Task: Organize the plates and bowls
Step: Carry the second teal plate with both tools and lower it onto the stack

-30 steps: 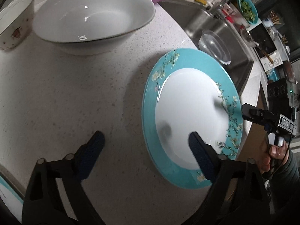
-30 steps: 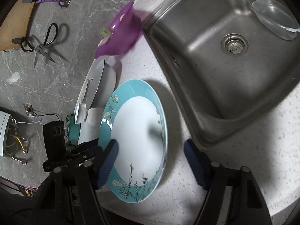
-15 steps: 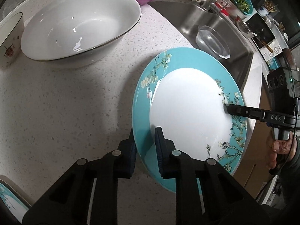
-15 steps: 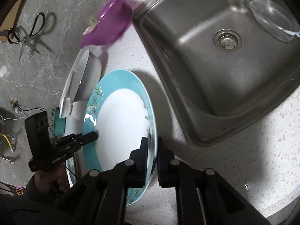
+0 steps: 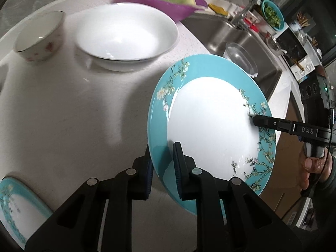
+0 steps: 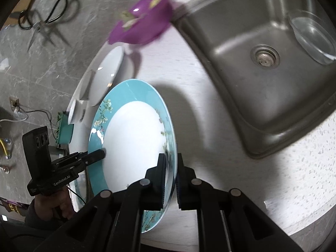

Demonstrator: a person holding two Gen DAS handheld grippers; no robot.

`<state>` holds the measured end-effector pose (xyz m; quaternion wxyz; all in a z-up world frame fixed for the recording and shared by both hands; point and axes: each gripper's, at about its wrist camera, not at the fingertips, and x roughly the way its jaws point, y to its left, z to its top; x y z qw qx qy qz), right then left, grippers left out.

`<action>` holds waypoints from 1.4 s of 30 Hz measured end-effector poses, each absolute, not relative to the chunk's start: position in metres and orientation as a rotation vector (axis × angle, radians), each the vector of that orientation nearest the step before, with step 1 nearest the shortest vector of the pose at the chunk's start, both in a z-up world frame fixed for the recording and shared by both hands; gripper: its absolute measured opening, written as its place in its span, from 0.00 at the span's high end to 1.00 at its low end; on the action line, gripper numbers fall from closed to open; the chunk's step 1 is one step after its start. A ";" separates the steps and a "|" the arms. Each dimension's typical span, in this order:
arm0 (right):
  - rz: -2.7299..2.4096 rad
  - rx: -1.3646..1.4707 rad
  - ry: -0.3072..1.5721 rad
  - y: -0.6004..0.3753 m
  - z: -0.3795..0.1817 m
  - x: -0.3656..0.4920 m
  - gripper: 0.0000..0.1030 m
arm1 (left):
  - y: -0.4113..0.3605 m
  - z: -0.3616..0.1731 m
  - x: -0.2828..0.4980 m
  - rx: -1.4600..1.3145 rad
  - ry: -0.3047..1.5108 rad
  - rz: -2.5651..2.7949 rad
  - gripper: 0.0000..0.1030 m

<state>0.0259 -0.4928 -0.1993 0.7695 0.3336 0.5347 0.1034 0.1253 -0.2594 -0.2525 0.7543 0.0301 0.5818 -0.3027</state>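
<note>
Teal plate (image 5: 210, 121) with a white centre and blossom sprigs on its rim is pinched from two sides at once. Nearest edge sits clamped between the narrow jaws of the left gripper (image 5: 162, 168), one blue pad on top, the other underneath. Opposite rim is gripped by the right gripper (image 6: 170, 172), its fingers (image 6: 161, 172) closed tight on the flowered border. Both sets of jaws have just been closing, and the plate is now between them. It tilts above the pale speckled counter (image 5: 63, 115), casting a shadow there, so it looks lifted clear. Behind it on the counter stands a wide white bowl (image 5: 126, 35), with a small flower-patterned bowl (image 5: 40, 42) just beside that and a purple bowl (image 5: 159, 0) further back near the steel sink (image 6: 262, 73). A clear glass dish (image 6: 313, 37) lies in the sink. Another teal plate (image 5: 16, 208) shows at the lower left corner of the left view. A hand (image 5: 313, 168) holds the right gripper's handle.
</note>
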 end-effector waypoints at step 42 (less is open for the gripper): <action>0.586 0.295 1.278 -0.144 -0.183 0.090 0.89 | 0.120 -0.253 0.044 -0.187 1.220 -0.210 0.82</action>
